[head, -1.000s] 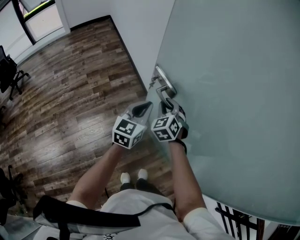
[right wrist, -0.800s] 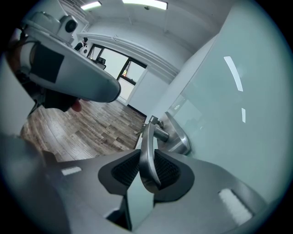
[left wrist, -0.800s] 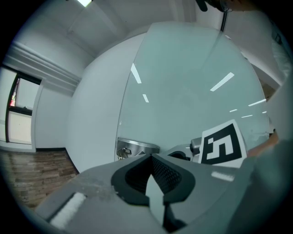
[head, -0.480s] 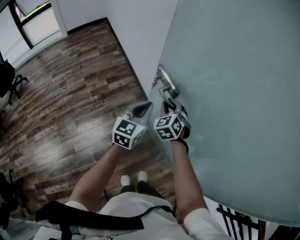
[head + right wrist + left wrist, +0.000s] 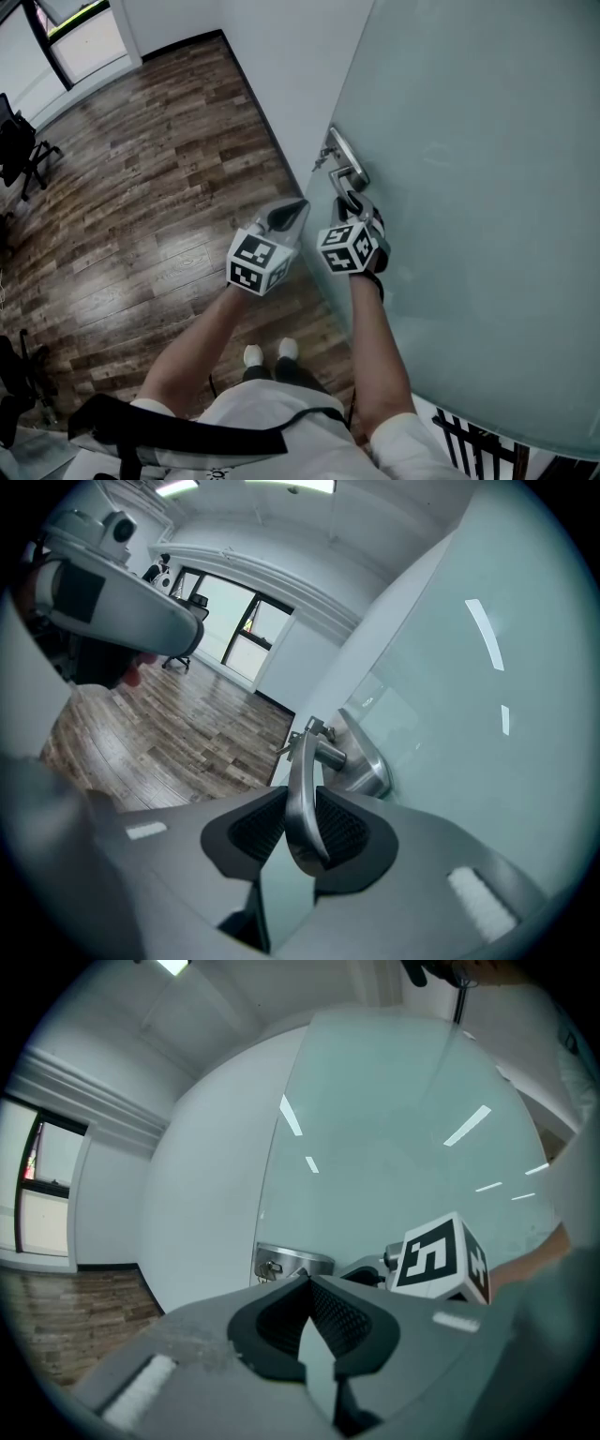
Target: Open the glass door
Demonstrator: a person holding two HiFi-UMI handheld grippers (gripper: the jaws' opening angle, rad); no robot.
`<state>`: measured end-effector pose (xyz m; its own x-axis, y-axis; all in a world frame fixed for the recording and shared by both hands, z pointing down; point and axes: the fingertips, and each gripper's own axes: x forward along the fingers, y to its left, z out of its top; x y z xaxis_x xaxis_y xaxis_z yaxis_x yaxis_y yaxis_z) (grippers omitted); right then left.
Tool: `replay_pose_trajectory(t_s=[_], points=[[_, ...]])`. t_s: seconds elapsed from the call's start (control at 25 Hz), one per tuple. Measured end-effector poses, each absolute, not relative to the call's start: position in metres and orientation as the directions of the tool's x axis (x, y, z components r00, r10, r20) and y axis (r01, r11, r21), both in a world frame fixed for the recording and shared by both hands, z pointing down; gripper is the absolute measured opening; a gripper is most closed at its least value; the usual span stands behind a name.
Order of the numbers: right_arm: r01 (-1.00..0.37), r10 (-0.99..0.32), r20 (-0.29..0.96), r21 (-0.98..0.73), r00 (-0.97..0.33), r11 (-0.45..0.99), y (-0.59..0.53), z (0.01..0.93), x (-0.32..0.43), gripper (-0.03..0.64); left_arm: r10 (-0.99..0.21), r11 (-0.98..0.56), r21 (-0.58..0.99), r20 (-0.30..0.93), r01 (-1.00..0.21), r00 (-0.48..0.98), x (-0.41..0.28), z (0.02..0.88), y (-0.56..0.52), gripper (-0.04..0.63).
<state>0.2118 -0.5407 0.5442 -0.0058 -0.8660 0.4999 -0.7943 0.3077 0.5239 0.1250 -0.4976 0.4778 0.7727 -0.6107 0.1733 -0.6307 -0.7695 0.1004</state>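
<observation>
The frosted glass door [image 5: 469, 187] fills the right side of the head view. Its metal lever handle [image 5: 348, 185] hangs from a steel lock plate [image 5: 342, 155] with a key at the door's edge. My right gripper [image 5: 353, 210] is shut on the handle. In the right gripper view the curved lever [image 5: 300, 780] runs down between the ribbed pads, and the gripper [image 5: 302, 832] clamps it on both sides. My left gripper [image 5: 298, 208] hovers just left of the right one, shut and holding nothing. Its tips [image 5: 307, 1283] point at the lock plate [image 5: 291, 1262].
A white wall [image 5: 281, 66] meets the door's edge on the left. Dark wood flooring [image 5: 141, 187] spreads to the left, with an office chair [image 5: 19, 150] at the far left. A black rack [image 5: 478, 445] stands at the bottom right. The person's feet [image 5: 267, 353] are by the door.
The right gripper, the handle and the door's edge have shifted a little to the right in the head view. The left gripper has stayed where it was.
</observation>
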Motion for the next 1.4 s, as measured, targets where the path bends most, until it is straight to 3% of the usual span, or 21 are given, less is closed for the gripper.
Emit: replay_pose_trajectory(t_s=[0.44,0.68,0.76,0.92,1.4], points=[[-0.814,-0.879,0.475,0.499,-0.029,0.297,-0.521,0.524,0.208,0.160,-0.647,-0.746,0.079,0.147,-0.661,0.748,0.091,0.454,-0.472,0.005],[-0.853,-0.925,0.367,0.448,-0.099,0.269,-0.472,0.481,0.192,0.177,-0.669,-0.730,0.076,0.128,-0.679,0.733,0.073,0.438,-0.443,0.005],[-0.892,-0.934,0.317,0.355,-0.167,0.280,-0.449,0.463,0.182,0.163,-0.677,-0.724,0.077,0.108,-0.685,0.728,0.064,0.428,-0.429,0.005],[-0.923,-0.936,0.205,0.204,-0.286,0.326,-0.403,0.433,0.155,0.070,-0.692,-0.715,0.068,0.076,-0.696,0.718,0.047,0.409,-0.401,0.005],[-0.863,-0.859,0.074,-0.064,-0.506,0.502,-0.310,0.389,0.100,0.035,-0.743,-0.663,0.095,0.034,-0.742,0.668,0.003,0.385,-0.329,0.005]])
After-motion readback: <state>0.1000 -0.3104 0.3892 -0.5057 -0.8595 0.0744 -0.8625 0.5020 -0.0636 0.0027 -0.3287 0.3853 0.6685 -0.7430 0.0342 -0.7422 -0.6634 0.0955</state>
